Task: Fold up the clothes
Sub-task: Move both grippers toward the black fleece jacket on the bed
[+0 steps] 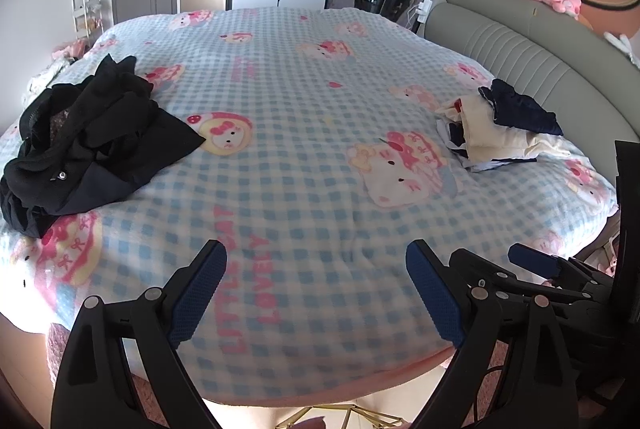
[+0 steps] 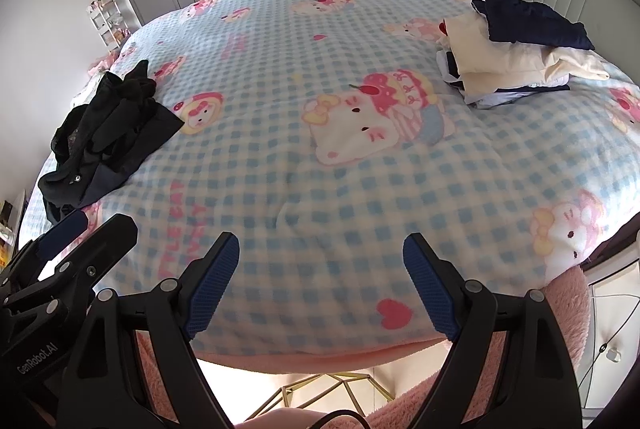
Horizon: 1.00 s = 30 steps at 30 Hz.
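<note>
On the left side of the bed, a crumpled heap of black garments [image 1: 92,141] is lying loose on the blue-and-white checked fleece blanket printed with pink cartoon cats [image 1: 304,165]. Its layers are tangling over one another, and a small metal snap is showing near its front edge. A pinch taken anywhere in that heap is likely to catch two pieces at once, or a buried sleeve, so that a lift would be dragging the whole pile toward the blanket's edge, which is already close on that side.

Toward the middle, the left gripper [image 1: 316,285] is hovering over the near edge of the blanket, its blue-padded jaws standing wide apart and holding nothing. Just to its right, the right gripper [image 2: 320,277] is doing the same, jaws spread and empty. The two tools are sitting close together, so they could be knocking into each other on a shared reach. The fleece is soft and puffy, and a low pinch could be grabbing blanket along with cloth.

On the right, near the grey padded headboard [image 1: 532,41], a stack of folded cream, white and navy clothes [image 1: 504,125] is resting, its top navy piece lying askew; a careless addition could be toppling it.
</note>
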Each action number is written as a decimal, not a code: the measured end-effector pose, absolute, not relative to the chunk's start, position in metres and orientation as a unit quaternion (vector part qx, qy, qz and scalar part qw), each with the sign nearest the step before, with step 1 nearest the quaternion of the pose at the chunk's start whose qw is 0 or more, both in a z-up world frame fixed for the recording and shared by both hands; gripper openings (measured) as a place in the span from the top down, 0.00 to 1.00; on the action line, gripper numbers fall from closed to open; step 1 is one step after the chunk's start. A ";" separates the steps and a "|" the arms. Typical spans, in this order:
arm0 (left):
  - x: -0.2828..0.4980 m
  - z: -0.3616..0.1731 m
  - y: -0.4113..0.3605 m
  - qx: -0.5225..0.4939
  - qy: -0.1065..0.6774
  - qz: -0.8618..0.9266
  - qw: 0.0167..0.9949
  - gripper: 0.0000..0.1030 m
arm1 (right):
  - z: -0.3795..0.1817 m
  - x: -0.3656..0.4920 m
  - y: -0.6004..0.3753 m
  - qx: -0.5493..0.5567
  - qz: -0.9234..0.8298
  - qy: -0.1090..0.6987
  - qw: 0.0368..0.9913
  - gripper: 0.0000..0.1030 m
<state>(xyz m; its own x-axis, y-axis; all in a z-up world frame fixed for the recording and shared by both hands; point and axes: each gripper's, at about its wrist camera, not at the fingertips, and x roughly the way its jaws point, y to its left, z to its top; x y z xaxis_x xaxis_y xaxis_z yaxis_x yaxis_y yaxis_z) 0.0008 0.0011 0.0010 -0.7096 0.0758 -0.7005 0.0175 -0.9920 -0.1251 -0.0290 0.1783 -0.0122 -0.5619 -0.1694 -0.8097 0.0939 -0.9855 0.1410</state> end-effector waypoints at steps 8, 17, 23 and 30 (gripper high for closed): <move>-0.004 -0.001 -0.006 -0.391 -0.059 0.918 0.017 0.10 | -0.018 -0.029 0.178 0.461 -0.883 -0.042 0.076 0.17; -0.019 0.004 0.002 -0.391 -0.021 0.919 0.041 0.10 | -0.019 -0.033 0.176 0.467 -0.881 -0.038 0.070 0.17; -0.032 0.004 -0.012 -0.398 -0.052 0.914 0.065 0.10 | -0.013 -0.044 0.173 0.461 -0.883 -0.025 0.082 0.17; -0.031 0.000 -0.072 -0.395 -0.103 0.913 0.017 0.10 | 0.007 -0.065 0.130 0.430 -0.891 0.055 0.136 0.17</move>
